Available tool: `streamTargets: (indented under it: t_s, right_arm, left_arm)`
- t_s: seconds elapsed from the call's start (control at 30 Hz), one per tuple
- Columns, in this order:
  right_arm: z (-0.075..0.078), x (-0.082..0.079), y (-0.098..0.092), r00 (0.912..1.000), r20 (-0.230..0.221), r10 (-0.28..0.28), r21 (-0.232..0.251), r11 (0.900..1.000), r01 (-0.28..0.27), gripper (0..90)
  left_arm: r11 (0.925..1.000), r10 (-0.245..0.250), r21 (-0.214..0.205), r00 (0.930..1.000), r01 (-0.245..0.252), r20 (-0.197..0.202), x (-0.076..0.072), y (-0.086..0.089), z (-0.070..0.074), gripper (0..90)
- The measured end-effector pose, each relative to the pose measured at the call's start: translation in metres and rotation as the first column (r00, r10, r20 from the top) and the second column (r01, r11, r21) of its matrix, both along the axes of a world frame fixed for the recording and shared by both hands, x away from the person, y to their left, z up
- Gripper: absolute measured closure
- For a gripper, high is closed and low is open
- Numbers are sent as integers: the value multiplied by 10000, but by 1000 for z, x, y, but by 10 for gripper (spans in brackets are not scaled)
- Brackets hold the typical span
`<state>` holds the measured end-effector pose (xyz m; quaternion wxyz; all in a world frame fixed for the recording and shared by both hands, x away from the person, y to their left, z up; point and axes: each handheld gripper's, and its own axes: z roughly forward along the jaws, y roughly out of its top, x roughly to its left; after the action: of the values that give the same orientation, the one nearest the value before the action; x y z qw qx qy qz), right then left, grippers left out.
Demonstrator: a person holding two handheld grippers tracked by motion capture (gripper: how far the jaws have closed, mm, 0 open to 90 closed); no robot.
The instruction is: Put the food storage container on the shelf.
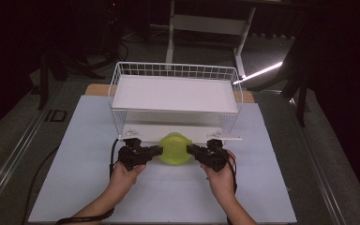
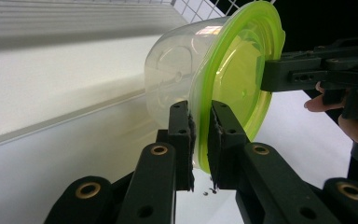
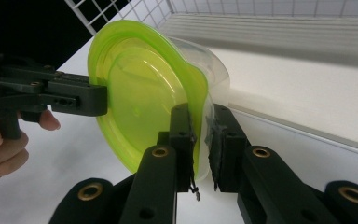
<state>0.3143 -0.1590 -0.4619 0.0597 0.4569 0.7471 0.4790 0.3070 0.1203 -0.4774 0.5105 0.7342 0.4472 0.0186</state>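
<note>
A person at a white worktop (image 1: 84, 183) holds a clear plastic container (image 1: 175, 148) with a lime-green lid (image 2: 235, 88) between two black handheld grippers, just below the centre of the high view. The left gripper (image 1: 155, 150) comes in from the left of the container and the right gripper (image 1: 192, 150) from the right, each gripped by a hand (image 1: 124, 176) rising from the bottom edge; the other hand (image 1: 221, 180) mirrors it on the right.

In the left gripper view, the jaws are pinched on the lid's rim at lower centre, one pad on the clear tub side, the other on the green face. The container lies tipped on its side there, lid facing right, with the right gripper (image 2: 279, 74) clamped on the opposite rim at the right of the frame.

The right gripper view shows the same hold reversed: its jaws nip the rim at lower centre, where lid meets clear wall, and the left gripper (image 3: 95, 99) bites the far rim at centre left, fingers (image 3: 0, 140) curled beneath it.

Directly behind the container in the high view stands a white wire basket shelf (image 1: 176, 91), two-tiered, with a flat white board (image 1: 173, 93) on its upper level. The container sits at the mouth of the lower tier, off the worktop, carried by the two grippers alone.
</note>
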Motion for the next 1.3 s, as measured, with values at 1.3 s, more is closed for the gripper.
streamTargets:
  t_s: [1.3]
  right_arm:
    - [-31, 47, 7, 9924, -304, -1195, -78, 9928, 1193, 793]
  left_arm:
    - [9991, 418, 49, 9982, -417, -424, 58, -5, -25, 811]
